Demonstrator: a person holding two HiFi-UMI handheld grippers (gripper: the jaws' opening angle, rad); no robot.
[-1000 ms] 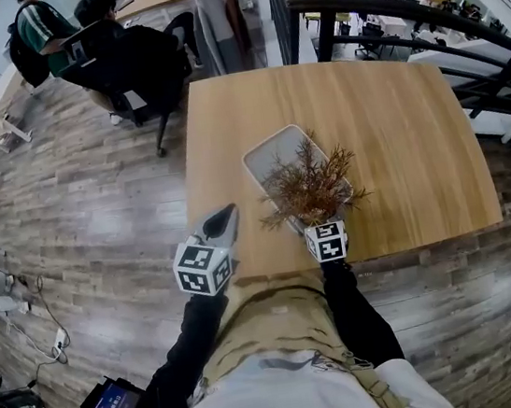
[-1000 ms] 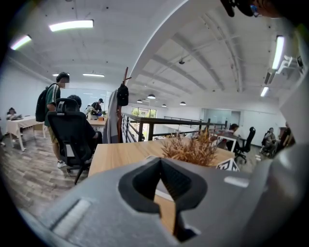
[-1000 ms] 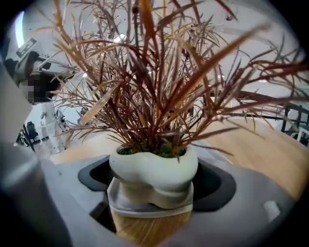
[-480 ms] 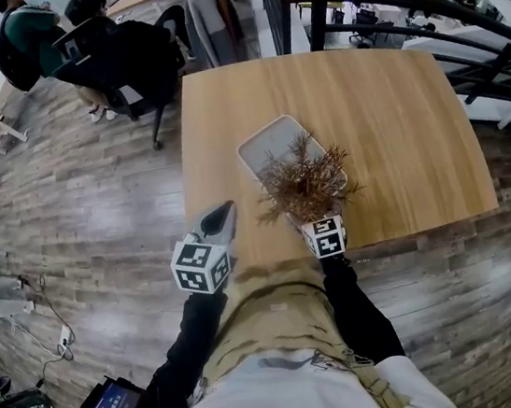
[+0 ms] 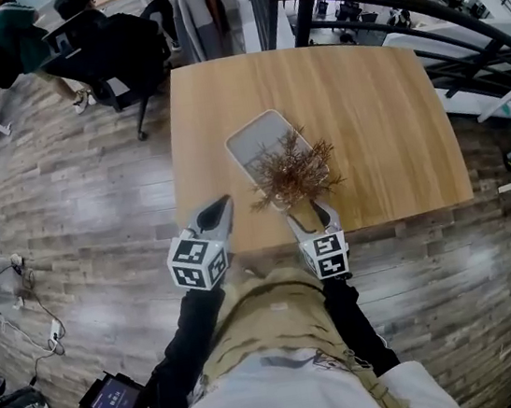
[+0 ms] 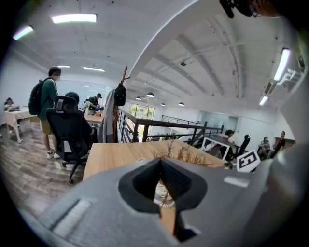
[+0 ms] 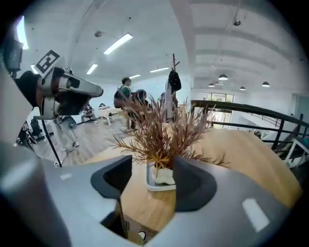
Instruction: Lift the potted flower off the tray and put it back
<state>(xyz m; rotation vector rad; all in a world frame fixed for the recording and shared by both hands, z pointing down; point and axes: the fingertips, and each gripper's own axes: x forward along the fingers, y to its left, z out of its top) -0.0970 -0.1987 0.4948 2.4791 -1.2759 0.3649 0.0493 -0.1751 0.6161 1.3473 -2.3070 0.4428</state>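
- The potted flower point(image 5: 290, 167) stands on the tray point(image 5: 248, 138), at its 5 o'clock end, on the table point(image 5: 366, 117).
- Right gripper point(image 5: 309, 214): jaws closing and empty. The flower is at 11 o'clock, just beyond the tips.
- Left gripper point(image 5: 221, 209): clenched, holding nothing.
- Judged light and top-heavy, with brittle dried sprigs point(image 7: 159, 132).
- Take hold low on the white pot point(image 7: 161, 176), never the sprigs.

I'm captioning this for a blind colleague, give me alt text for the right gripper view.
A dried brown potted flower stands on a white tray on a wooden table, framed beyond the closing jaws of the right gripper, nothing between them.
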